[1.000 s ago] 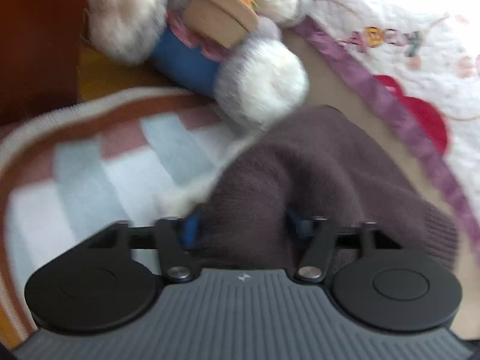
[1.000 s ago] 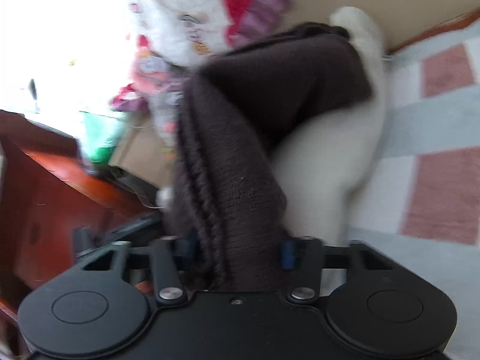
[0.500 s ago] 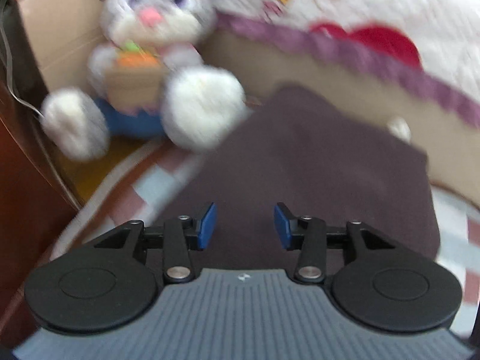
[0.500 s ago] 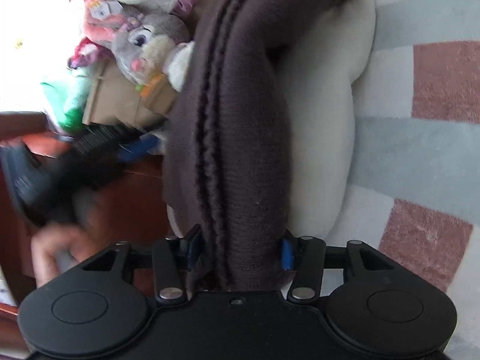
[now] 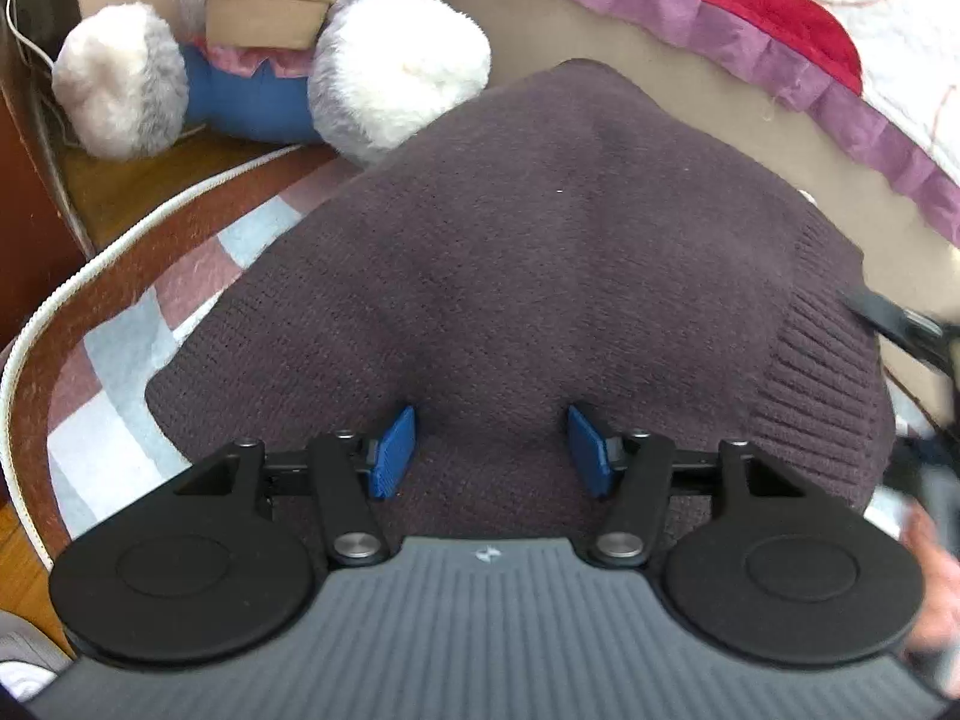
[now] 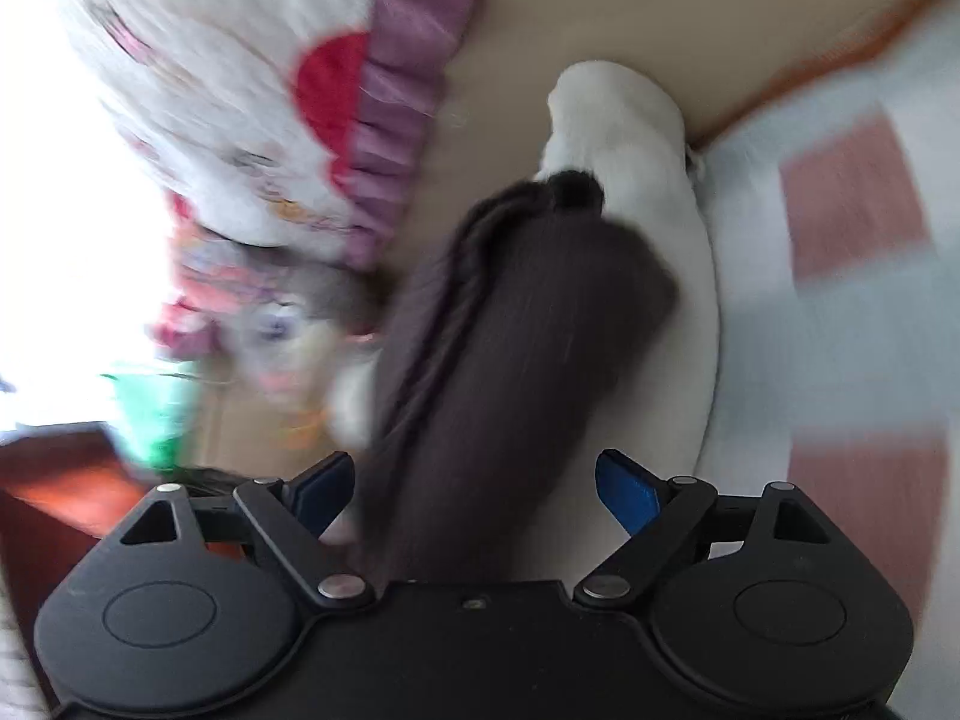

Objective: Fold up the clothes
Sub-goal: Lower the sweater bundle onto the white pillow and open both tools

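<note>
A dark brown knit sweater (image 5: 540, 252) lies flat and folded on a striped rug (image 5: 114, 426). My left gripper (image 5: 492, 450) hovers low over its near edge. Its blue pads (image 5: 393, 450) stand apart and are still opening, with only a slight pucker of knit between them. In the blurred right wrist view the same sweater (image 6: 510, 360) runs away from my right gripper (image 6: 474, 492). Those jaws are opening wide, the sweater's edge lies between them, and neither pad presses on it. A white garment (image 6: 636, 138) lies under and beside the sweater.
A grey and white plush rabbit (image 5: 384, 60) sits at the rug's far left corner. A white quilt with a purple ruffle (image 5: 750, 18) hangs over a beige bed side behind the sweater. Dark wooden furniture (image 5: 24, 192) stands at the left. A hand (image 5: 930, 570) shows at the right edge.
Both grippers held bunched sweater a second ago; both have let go and their jaws have widened. The sweater now lies flat. The right wrist view has swung sideways and blurred.
</note>
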